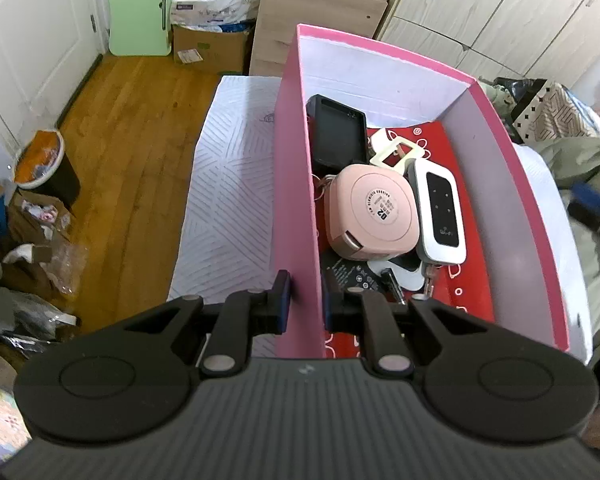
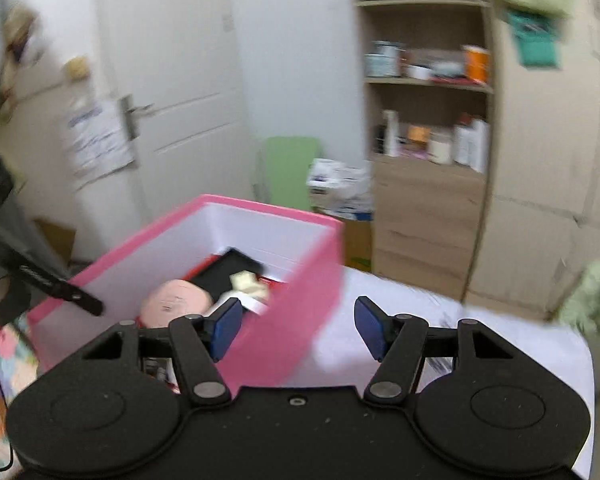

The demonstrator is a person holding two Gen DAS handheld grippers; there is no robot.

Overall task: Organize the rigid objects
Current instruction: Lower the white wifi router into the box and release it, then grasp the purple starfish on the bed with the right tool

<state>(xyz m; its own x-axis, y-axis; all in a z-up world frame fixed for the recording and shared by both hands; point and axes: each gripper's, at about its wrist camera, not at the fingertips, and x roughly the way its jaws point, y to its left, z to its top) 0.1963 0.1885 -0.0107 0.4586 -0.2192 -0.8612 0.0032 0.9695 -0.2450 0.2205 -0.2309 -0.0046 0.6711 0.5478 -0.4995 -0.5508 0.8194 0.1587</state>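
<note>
Left hand-held gripper (image 1: 306, 300) pinching pink box (image 1: 296, 184) wall, right hand-held gripper (image 2: 296, 328) spread astride opposite wall

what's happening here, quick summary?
A person with two handheld grippers is working on a pink box of small gadgets on a white-covered surface. The left gripper is clamped on the box's wall, one finger on each side. The right gripper is open astride the opposite wall, not gripping. Inside lie a pink round device, a white Wi-Fi router and a black case.
</note>
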